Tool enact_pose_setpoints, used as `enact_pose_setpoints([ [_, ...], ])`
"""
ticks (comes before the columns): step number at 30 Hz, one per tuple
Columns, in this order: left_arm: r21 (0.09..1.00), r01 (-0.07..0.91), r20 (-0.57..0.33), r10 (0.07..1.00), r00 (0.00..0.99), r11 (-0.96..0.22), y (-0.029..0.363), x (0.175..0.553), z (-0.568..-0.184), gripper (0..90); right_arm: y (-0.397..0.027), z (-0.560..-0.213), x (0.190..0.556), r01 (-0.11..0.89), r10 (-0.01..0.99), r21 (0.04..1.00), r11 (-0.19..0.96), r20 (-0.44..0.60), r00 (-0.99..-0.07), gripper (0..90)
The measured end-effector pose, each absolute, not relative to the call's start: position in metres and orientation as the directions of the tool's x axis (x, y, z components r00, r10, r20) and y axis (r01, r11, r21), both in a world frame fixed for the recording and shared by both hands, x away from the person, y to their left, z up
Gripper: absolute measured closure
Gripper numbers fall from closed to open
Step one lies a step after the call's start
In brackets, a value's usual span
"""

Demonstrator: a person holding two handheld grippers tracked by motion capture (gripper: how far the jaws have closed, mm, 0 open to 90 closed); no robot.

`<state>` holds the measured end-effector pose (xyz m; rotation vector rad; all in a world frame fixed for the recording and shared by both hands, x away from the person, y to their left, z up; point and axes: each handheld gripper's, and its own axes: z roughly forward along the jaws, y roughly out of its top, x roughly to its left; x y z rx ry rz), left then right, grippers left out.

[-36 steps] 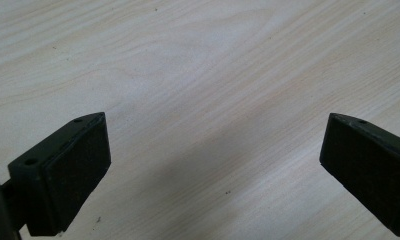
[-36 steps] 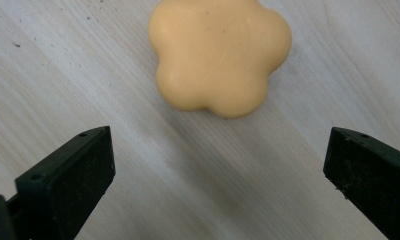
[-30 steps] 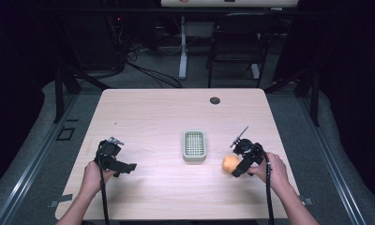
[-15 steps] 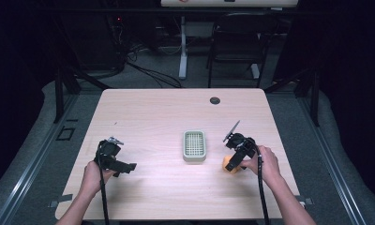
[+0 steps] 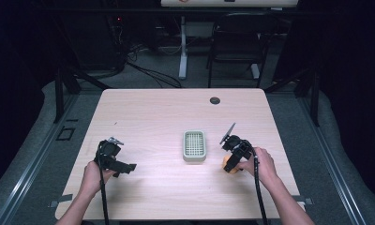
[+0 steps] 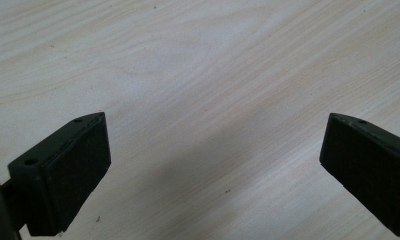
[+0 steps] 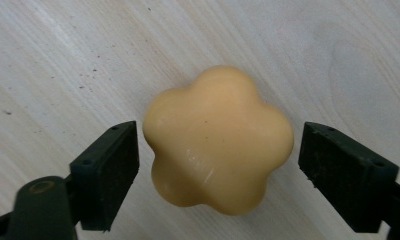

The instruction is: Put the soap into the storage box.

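Right gripper [image 7: 218,165]: jaws wide, straddling the yellow-orange flower-shaped soap [image 7: 218,152], no contact.
Soap: flat on the pale wooden desk [image 5: 148,117], near the right front.
Left gripper [image 6: 213,165]: jaws wide, empty.
Pale green slotted soap tray [image 5: 194,146]: mid-desk, left of the soap.

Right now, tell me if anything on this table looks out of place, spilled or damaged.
Nothing stands out. The flower-shaped orange soap lies whole on the wooden table, between the open jaws of the right gripper. The green soap dish sits upright and empty mid-table. The left gripper is open over bare wood.
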<state>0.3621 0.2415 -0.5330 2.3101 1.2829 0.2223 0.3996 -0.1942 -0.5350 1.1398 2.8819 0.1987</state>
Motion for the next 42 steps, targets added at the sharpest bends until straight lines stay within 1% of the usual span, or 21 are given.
enact_pose_setpoints([
  [2,0.486,0.755,-0.091,0.833,0.546,-0.441,0.242,0.362,-0.533,0.1,-0.193,-0.535,0.4,0.681,0.684,0.115,0.724,0.01,-0.729,21.3],
  [3,0.485,0.755,-0.092,0.833,0.545,-0.441,0.242,0.362,-0.533,0.1,-0.193,-0.537,0.399,0.684,0.689,0.127,0.718,0.009,-0.725,22.3],
  [6,0.485,0.755,-0.092,0.833,0.545,-0.44,0.242,0.362,-0.533,0.1,-0.191,-0.536,0.399,0.692,0.697,0.122,0.712,0.004,-0.717,23.8],
  [8,0.485,0.756,-0.093,0.833,0.545,-0.44,0.242,0.362,-0.533,0.1,-0.19,-0.538,0.398,0.697,0.704,0.134,0.704,0.0,-0.711,23.9],
  [12,0.479,0.759,-0.094,0.835,0.543,-0.44,0.242,0.362,-0.534,0.1,-0.189,-0.538,0.398,0.699,0.705,0.116,0.705,-0.007,-0.709,24.1],
  [14,0.48,0.76,-0.093,0.835,0.542,-0.439,0.242,0.362,-0.534,0.1,-0.189,-0.54,0.398,0.695,0.701,0.126,0.708,-0.013,-0.713,24.1],
  [20,0.479,0.759,-0.091,0.835,0.543,-0.441,0.242,0.363,-0.534,0.1,-0.189,-0.544,0.398,0.691,0.696,0.108,0.715,-0.02,-0.717,24.3],
  [21,0.478,0.759,-0.089,0.835,0.543,-0.442,0.241,0.363,-0.535,0.1,-0.189,-0.546,0.396,0.696,0.703,0.128,0.707,-0.014,-0.711,24.4],
  [23,0.476,0.76,-0.092,0.835,0.543,-0.442,0.242,0.363,-0.534,0.1,-0.189,-0.546,0.397,0.688,0.694,0.111,0.717,-0.025,-0.72,24.5],
  [25,0.476,0.76,-0.089,0.836,0.542,-0.442,0.242,0.363,-0.534,0.1,-0.189,-0.547,0.397,0.686,0.692,0.106,0.72,-0.023,-0.722,24.6],
  [26,0.477,0.76,-0.089,0.836,0.541,-0.441,0.242,0.363,-0.534,0.1,-0.19,-0.548,0.397,0.696,0.703,0.125,0.707,-0.013,-0.711,24.7],
  [33,0.475,0.761,-0.092,0.835,0.542,-0.442,0.242,0.363,-0.535,0.1,-0.19,-0.547,0.396,0.708,0.714,0.118,0.696,-0.01,-0.7,25.1],
  [34,0.475,0.76,-0.091,0.835,0.543,-0.443,0.242,0.363,-0.535,0.1,-0.19,-0.545,0.398,0.703,0.707,0.089,0.705,-0.011,-0.707,25.1],
  [35,0.476,0.76,-0.092,0.834,0.543,-0.443,0.242,0.363,-0.535,0.1,-0.191,-0.547,0.397,0.705,0.712,0.123,0.698,-0.011,-0.702,25.2],
  [36,0.475,0.76,-0.092,0.835,0.543,-0.443,0.242,0.363,-0.535,0.1,-0.191,-0.546,0.397,0.708,0.712,0.106,0.699,-0.004,-0.702,25.2],
  [39,0.476,0.76,-0.093,0.834,0.543,-0.442,0.242,0.363,-0.535,0.1,-0.192,-0.546,0.398,0.713,0.718,0.122,0.691,-0.001,-0.696,25.2],
  [40,0.475,0.76,-0.093,0.834,0.544,-0.443,0.242,0.363,-0.535,0.2,-0.192,-0.545,0.398,0.717,0.721,0.109,0.689,0.002,-0.693,25.3],
  [42,0.475,0.76,-0.093,0.834,0.544,-0.443,0.242,0.363,-0.535,0.1,-0.193,-0.544,0.398,0.716,0.722,0.127,0.687,0.0,-0.692,25.3],
])
